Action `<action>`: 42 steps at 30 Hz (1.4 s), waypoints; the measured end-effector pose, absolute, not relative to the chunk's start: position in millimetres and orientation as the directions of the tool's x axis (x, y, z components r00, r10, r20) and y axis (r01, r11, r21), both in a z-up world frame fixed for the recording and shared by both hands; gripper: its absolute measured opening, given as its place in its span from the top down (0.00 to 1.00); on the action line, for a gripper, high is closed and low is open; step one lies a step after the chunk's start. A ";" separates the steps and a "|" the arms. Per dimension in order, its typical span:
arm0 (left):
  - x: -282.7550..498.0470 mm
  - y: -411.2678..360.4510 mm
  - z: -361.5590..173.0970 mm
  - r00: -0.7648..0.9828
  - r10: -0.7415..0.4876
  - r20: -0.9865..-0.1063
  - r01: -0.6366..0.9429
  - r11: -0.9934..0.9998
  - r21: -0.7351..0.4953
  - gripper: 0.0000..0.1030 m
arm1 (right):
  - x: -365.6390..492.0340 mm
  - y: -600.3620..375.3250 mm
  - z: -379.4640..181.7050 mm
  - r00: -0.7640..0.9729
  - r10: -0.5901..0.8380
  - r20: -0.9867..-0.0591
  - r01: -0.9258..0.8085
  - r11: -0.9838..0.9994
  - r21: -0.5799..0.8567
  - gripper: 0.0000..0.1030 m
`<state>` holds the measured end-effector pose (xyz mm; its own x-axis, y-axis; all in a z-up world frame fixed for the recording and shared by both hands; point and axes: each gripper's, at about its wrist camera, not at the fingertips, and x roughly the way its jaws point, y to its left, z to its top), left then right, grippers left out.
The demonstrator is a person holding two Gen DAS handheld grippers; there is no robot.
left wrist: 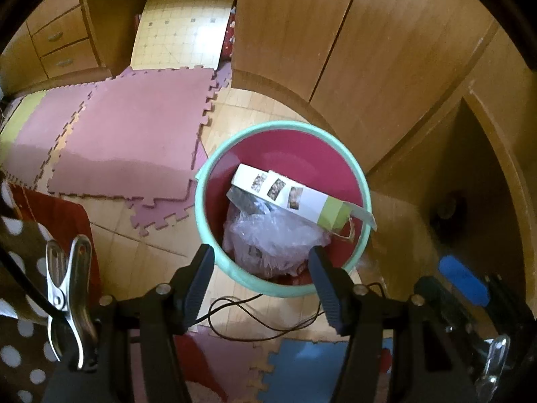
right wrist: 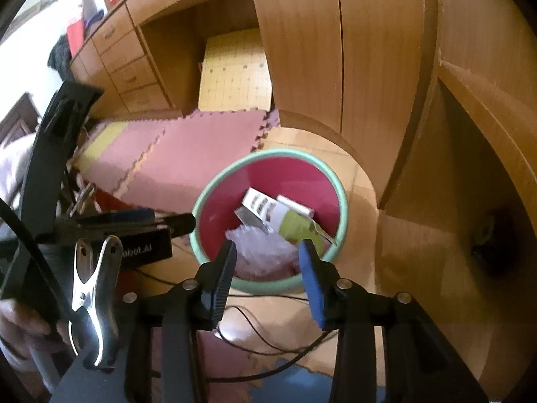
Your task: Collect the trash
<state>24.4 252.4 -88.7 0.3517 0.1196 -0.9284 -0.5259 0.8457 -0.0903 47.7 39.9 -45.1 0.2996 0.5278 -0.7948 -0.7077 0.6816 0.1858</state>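
A round bin with a mint-green rim and dark pink inside stands on the floor by the wardrobe; the right wrist view shows it too. In it lie a long white and green carton and a crumpled clear plastic bag. My left gripper is open and empty, above the bin's near rim. My right gripper is open and empty, also above the near rim. The left gripper shows in the right wrist view at the left, its fingertips at the bin's left rim.
Pink, yellow and blue foam puzzle mats cover the floor left of the bin. A wooden wardrobe stands behind and right of it, a desk with drawers at the far left. A thin black cable lies on the floor near me.
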 end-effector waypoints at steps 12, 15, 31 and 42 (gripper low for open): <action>24.9 244.8 -98.8 0.330 0.130 -0.935 -0.518 0.853 -0.064 0.40 | 47.7 40.0 -53.2 0.305 0.521 -0.797 -0.709 0.683 0.176 0.60; 25.9 245.2 -101.4 0.320 0.120 -0.940 -0.517 0.853 -0.067 0.40 | 49.3 39.9 -54.6 0.303 0.517 -0.800 -0.707 0.685 0.175 0.60; 27.9 239.7 -103.1 0.315 0.121 -0.941 -0.506 0.861 -0.059 0.40 | 53.3 38.0 -58.5 0.295 0.508 -0.809 -0.700 0.692 0.179 0.60; 27.7 239.2 -101.2 0.317 0.128 -0.940 -0.506 0.861 -0.054 0.40 | 52.5 37.6 -60.0 0.292 0.508 -0.810 -0.698 0.692 0.183 0.60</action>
<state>27.7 239.2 -101.2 0.3174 0.1279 -0.9396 -0.5056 0.8611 -0.0535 52.5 37.6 -60.0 0.2916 0.5083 -0.8103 -0.6980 0.6923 0.1831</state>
